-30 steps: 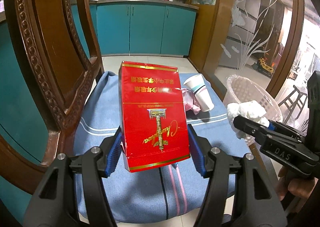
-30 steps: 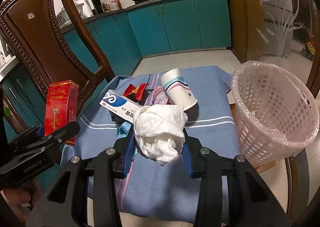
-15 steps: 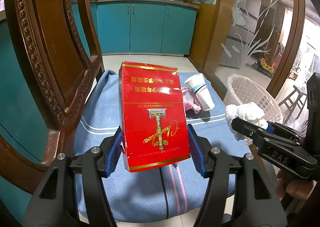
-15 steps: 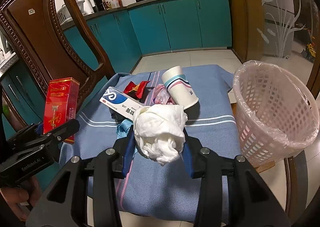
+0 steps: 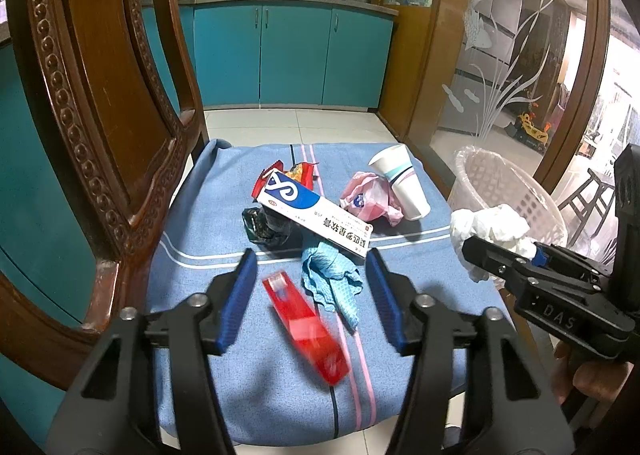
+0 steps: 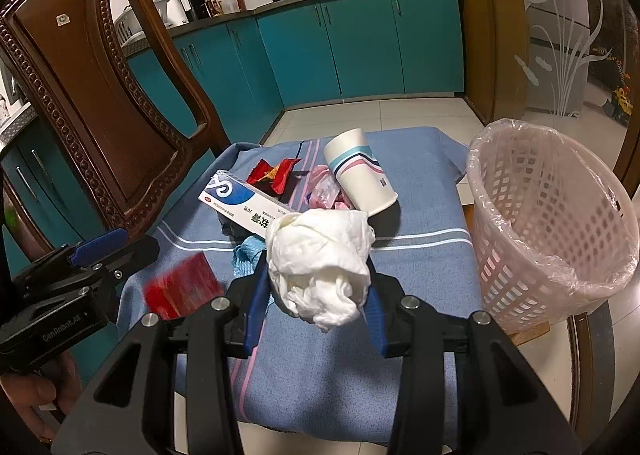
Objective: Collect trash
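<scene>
The right gripper (image 6: 318,297) is clamped on a wad of tissue (image 6: 320,263), near the basket (image 6: 560,287). Tissue is light and soft; grip mid-bulk. The left gripper (image 5: 308,295) is closing, pads clear of the blurred red box (image 5: 308,329) between them. The box looks light and stiff; grip its flat sides.

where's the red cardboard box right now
In the left wrist view the red cardboard box is motion-blurred between the left gripper's closing jaws, clear of both pads, over the blue striped cloth beside the crumpled blue rag.
</scene>
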A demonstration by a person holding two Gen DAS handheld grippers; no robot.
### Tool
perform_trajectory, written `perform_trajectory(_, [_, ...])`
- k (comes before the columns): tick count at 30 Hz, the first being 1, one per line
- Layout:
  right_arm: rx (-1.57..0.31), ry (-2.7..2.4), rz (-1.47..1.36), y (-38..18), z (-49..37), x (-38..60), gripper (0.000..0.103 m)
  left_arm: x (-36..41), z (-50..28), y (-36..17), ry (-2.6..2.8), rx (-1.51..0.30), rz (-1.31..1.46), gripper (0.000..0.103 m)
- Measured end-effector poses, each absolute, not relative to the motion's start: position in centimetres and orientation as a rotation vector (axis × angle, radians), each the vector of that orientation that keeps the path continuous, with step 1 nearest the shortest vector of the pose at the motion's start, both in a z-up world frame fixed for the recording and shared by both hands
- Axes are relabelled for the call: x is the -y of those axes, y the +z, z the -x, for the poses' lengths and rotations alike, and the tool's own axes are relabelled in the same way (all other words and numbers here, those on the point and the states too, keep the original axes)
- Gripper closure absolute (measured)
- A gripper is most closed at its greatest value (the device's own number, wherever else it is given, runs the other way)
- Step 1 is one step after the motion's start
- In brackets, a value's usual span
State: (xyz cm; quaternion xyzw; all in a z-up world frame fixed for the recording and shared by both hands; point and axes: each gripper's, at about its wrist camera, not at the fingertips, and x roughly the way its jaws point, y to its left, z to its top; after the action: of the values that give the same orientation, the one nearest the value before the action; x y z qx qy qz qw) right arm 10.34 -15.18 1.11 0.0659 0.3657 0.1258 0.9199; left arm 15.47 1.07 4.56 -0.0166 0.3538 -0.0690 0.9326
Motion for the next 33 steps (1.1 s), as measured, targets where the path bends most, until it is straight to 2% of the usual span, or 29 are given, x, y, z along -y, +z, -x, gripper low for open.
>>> perform_trajectory(2, [-0.751,0.258,-0.136,1.1,-10.3,15.2,0.06,-1.1,-15.6,4.4,-0.139,-0.733,0.03,0.049])
perform_trajectory(3, [-0.751,0.257,-0.136,1.1,-10.3,15.2,0.06,-1.2,-15.6,4.3,-0.137,-0.737,0.028,0.046])
perform_trajectory(4, [-0.751,0.255,-0.137,1.1,-10.3,15.2,0.06,-1.2,-15.8,4.2,-0.136,-0.749,0.02,0.039])
perform_trajectory(5, [-0.751,0.255,-0.138,1.1,-10.4,15.3,0.06,-1.1,-15.9,4.0,-0.135,-0.763,0.012,0.024])
perform_trajectory(6, [-0.752,0.254,-0.139,1.0,-10.4,15.3,0.06,-1.1,-15.9,3.8,-0.134,-0.77,0.007,0.017])
perform_trajectory(14, [-0.751,0.256,-0.135,1.0,-10.3,15.2,0.06,0.7,-16.5,-0.1,-0.14,-0.967,-0.058,0.014])
perform_trajectory(16, [-0.756,0.258,-0.131,0.9,-10.4,15.0,0.06,0.9,-17.0,-1.8,-0.155,-1.041,-0.026,0.02])
perform_trajectory(18, [-0.756,0.258,-0.129,0.9,-10.3,15.0,0.06,0.9,-17.6,-3.3,-0.166,-1.115,0.016,0.068])
perform_trajectory(19, [-0.754,0.257,-0.129,1.0,-10.3,15.0,0.06,0.7,-17.7,-3.4,-0.168,-1.12,0.037,0.079])
perform_trajectory(26, [-0.743,0.244,-0.145,1.2,-10.2,15.8,0.06,-0.6,-15.3,2.6,-0.217,-0.844,0.121,0.08])
perform_trajectory(33, [-0.744,0.251,-0.139,1.3,-10.2,15.5,0.06,-0.6,-15.1,2.1,-0.174,-0.85,0.104,0.08])
